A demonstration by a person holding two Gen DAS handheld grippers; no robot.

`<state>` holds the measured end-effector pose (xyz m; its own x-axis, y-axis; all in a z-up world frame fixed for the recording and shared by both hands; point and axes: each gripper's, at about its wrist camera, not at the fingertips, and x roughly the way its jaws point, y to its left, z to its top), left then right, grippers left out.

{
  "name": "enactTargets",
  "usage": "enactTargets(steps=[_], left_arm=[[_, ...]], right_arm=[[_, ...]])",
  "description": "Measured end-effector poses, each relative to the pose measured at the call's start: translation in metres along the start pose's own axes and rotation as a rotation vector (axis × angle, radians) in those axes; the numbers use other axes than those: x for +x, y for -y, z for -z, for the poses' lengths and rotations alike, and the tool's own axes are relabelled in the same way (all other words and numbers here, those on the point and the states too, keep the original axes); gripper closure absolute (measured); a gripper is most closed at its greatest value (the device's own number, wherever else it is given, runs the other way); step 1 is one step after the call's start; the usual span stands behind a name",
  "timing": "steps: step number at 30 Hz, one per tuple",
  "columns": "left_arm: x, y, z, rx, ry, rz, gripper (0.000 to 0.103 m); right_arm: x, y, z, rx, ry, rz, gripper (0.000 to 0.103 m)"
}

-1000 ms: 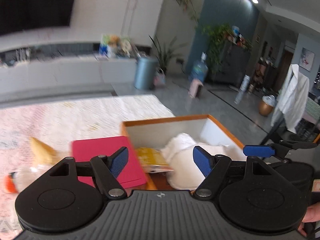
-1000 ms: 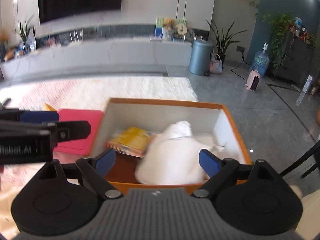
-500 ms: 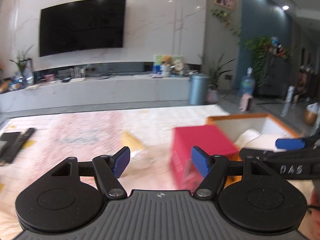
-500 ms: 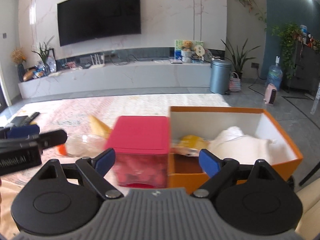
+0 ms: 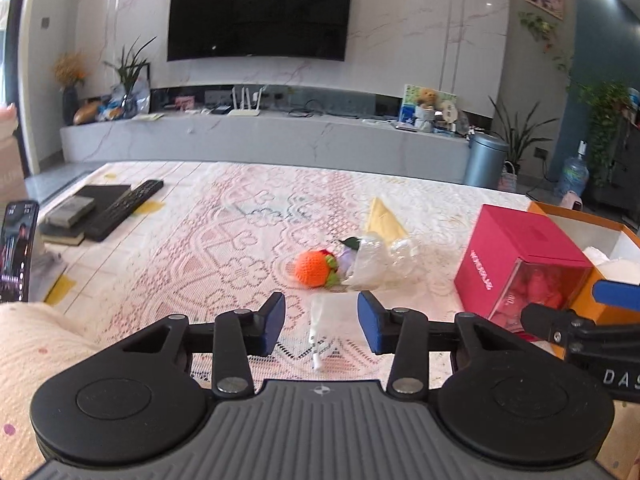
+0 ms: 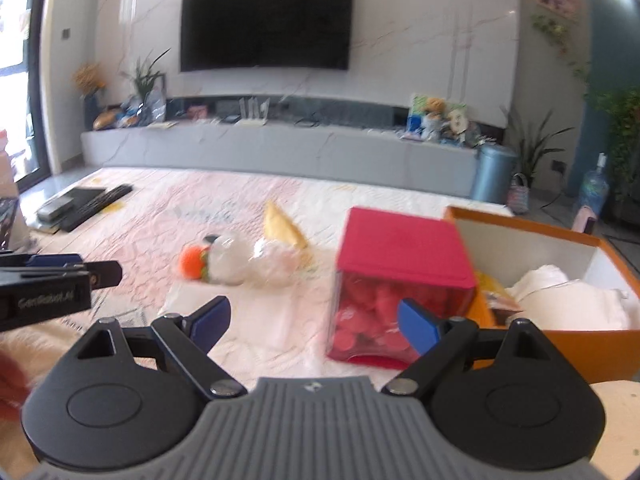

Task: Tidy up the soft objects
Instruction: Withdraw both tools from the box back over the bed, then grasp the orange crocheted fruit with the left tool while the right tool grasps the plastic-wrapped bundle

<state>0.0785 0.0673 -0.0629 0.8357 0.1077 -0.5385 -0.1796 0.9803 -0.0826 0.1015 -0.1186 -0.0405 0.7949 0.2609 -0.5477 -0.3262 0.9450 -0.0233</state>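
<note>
**A:** Start w/ the big items. Where does the soft stuff go?

**B:** Orange box (image 6: 540,344), right end of the lace-covered table (image 5: 248,216). White folded cloth (image 6: 560,300) already inside, yellow packet beside it. Red-lidded clear box (image 6: 400,276) stands just left of the orange box, touching or nearly so; can't tell which.

**A:** What's left out?

**B:** Clear plastic bag (image 5: 372,260) mid-table w/ an orange crocheted ball (image 5: 314,269) at its left end. Yellow paper piece (image 5: 384,220) just behind. Nearer the grippers, a thin white plastic sleeve (image 5: 326,316) lies flat on the lace.

**A:** Claws?

**B:** Left gripper (image 5: 321,322): jaws about half-spread and closing, white sleeve in line between the pads, pads not pressing it yet. Holds nothing. Right gripper (image 6: 314,318): spread wide, empty, aimed btwn the sleeve and the red-lidded box.

**A:** Handling?

**B:** Judgement only: sleeve looks very light, limp, slick, lying flat, so hard to get under; pinch a raised fold or edge. Bag would crumple and slip; grab a bunched part. Crocheted ball looks soft, squashy, grippy; take it across the middle, light squeeze. Nothing looks fragile.
</note>
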Motion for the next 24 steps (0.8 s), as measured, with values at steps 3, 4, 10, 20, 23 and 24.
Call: enactTargets(steps=[3, 4, 10, 20, 23, 24], left_arm=[[0.004, -0.011, 0.003, -0.033, -0.031, 0.017, 0.061], [0.004, -0.012, 0.002, -0.039, -0.038, 0.024, 0.061], [0.014, -0.013, -0.004, 0.002, -0.065, 0.046, 0.062], [0.051, -0.021, -0.029, 0.093, -0.102, 0.084, 0.064], [0.065, -0.022, -0.034, 0.119, -0.116, 0.116, 0.064], [0.07, -0.022, -0.036, 0.124, -0.122, 0.125, 0.064]], right_arm=[[0.01, -0.008, 0.0, -0.02, -0.024, -0.006, 0.015], [0.013, -0.01, -0.001, -0.024, -0.029, -0.011, 0.016], [0.029, -0.025, -0.008, -0.065, -0.031, -0.048, 0.02], [0.072, -0.04, -0.03, -0.148, -0.016, -0.031, 0.023], [0.086, -0.042, -0.036, -0.149, -0.021, -0.035, 0.027], [0.093, -0.044, -0.038, -0.152, -0.026, -0.036, 0.029]])
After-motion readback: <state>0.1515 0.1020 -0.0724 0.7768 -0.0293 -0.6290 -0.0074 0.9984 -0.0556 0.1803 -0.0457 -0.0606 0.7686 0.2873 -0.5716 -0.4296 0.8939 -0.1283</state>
